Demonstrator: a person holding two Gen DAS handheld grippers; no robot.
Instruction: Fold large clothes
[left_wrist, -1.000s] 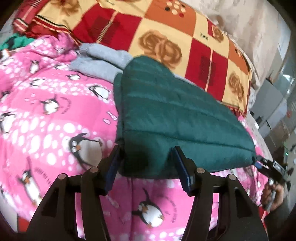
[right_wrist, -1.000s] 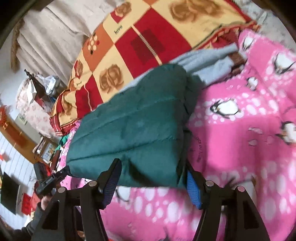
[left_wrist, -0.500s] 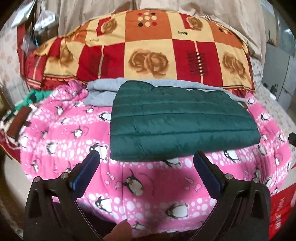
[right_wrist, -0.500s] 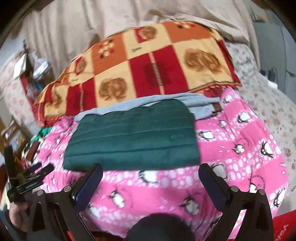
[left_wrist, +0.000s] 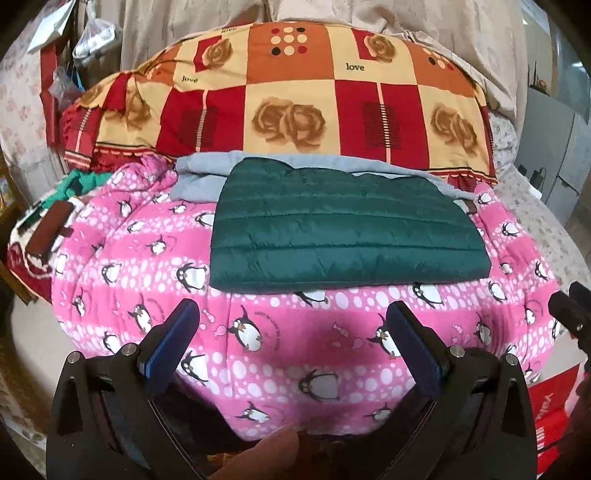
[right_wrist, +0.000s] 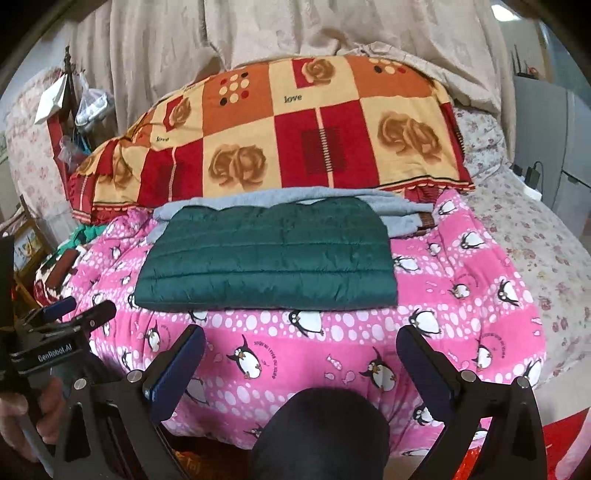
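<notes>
Where the pink penguin-print fleece blanket (left_wrist: 155, 258) bulges over the bed, a dark green quilted puffer jacket (left_wrist: 343, 232) lies folded into a flat rectangle, its stitched channels running crosswise and its shell faintly shiny. Soft grey knit garment (left_wrist: 207, 177) pokes out from beneath its far edge, mostly covered. Behind rises a plump patchwork quilt (left_wrist: 295, 103) of red, orange and cream squares with roses. Left gripper (left_wrist: 295, 332) and right gripper (right_wrist: 301, 354) both hang short of the jacket, jaws spread wide and empty, touching nothing. Something dark and rounded at the right view's bottom edge is too blurred to identify. Beige curtains (right_wrist: 258, 33) hang behind; a floral sheet (right_wrist: 535, 236) covers the mattress.
</notes>
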